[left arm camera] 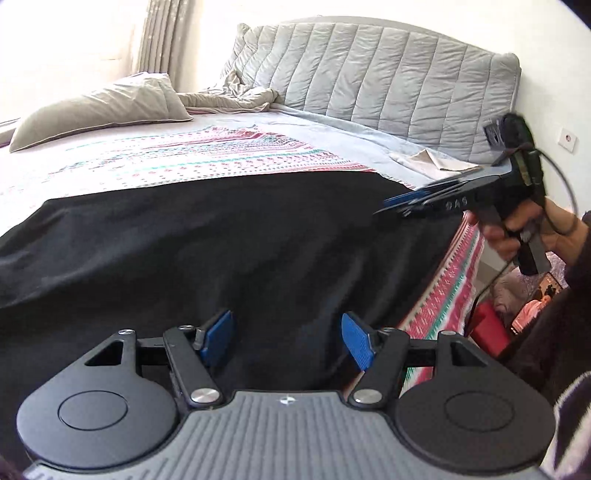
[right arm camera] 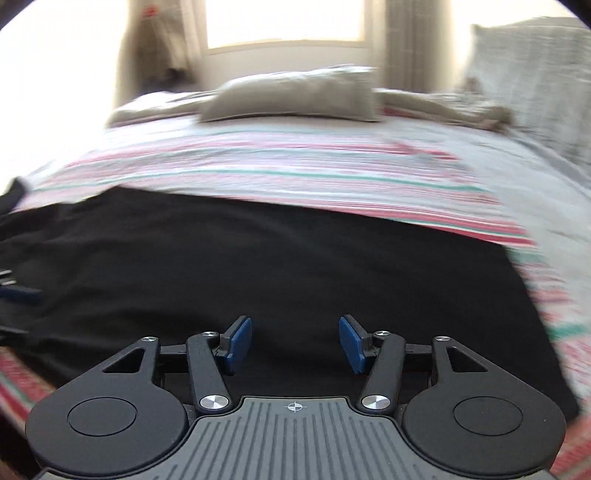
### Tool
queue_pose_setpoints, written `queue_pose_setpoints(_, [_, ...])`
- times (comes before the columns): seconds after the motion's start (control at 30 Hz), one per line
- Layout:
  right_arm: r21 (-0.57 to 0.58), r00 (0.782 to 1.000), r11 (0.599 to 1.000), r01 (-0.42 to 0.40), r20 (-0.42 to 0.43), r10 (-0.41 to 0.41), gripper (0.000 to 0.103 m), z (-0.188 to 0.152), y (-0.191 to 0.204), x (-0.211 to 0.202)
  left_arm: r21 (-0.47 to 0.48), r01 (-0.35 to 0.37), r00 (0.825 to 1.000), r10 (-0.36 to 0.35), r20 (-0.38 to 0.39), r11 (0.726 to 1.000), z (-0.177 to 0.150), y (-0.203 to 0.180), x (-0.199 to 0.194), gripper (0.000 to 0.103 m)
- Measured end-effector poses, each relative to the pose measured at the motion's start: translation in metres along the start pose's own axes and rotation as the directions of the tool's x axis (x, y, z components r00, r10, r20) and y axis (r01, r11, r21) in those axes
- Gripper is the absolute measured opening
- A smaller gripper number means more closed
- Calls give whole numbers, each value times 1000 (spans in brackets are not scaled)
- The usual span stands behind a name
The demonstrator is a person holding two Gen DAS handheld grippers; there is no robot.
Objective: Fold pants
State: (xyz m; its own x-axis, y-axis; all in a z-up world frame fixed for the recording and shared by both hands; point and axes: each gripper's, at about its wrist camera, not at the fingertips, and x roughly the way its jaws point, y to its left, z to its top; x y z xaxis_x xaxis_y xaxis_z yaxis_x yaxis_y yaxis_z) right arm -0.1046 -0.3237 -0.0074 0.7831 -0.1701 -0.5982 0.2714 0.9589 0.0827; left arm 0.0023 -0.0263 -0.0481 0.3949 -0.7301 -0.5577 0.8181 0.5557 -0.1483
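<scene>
My left gripper (left arm camera: 287,338) and right gripper (right arm camera: 295,341) both gape empty over black pants (left arm camera: 221,240); a beige pillow (left arm camera: 99,110) lies beyond, and the right view is blurred.

My left wrist camera sits just behind my left gripper (left arm camera: 287,339) and looks down along its fingers at the black pants (left arm camera: 221,240) spread on the bed (left arm camera: 184,155) — close above the cloth, facing toward the quilted headboard (left arm camera: 369,81), with my right gripper (left arm camera: 399,206) in view at the right edge. My right wrist camera rides behind my right gripper (right arm camera: 295,345) the same way, tilted down and near the cloth, but faces the window (right arm camera: 284,22) and pillow (right arm camera: 295,96) — its picture is blurred. Both views share the pants (right arm camera: 258,266), the striped bedspread (right arm camera: 258,166) and that pillow (left arm camera: 99,110)
</scene>
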Motion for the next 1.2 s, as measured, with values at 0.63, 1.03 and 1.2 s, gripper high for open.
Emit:
queue_pose_setpoints(0.63, [-171, 985, 980, -101, -152, 75, 55, -35, -7, -16, 210, 203, 976, -180, -122, 956, -27, -16, -33, 80])
queue_pose_setpoints(1.03, [-174, 983, 968, -178, -75, 167, 57, -20, 34, -13, 115, 203, 978, -195, -72, 972, -11, -10, -13, 78])
queue_pose_setpoints(1.2, [-359, 977, 909, -211, -110, 183, 57, -27, 65, -5, 202, 160, 986, -149, -70, 966, -8, -21, -9, 75])
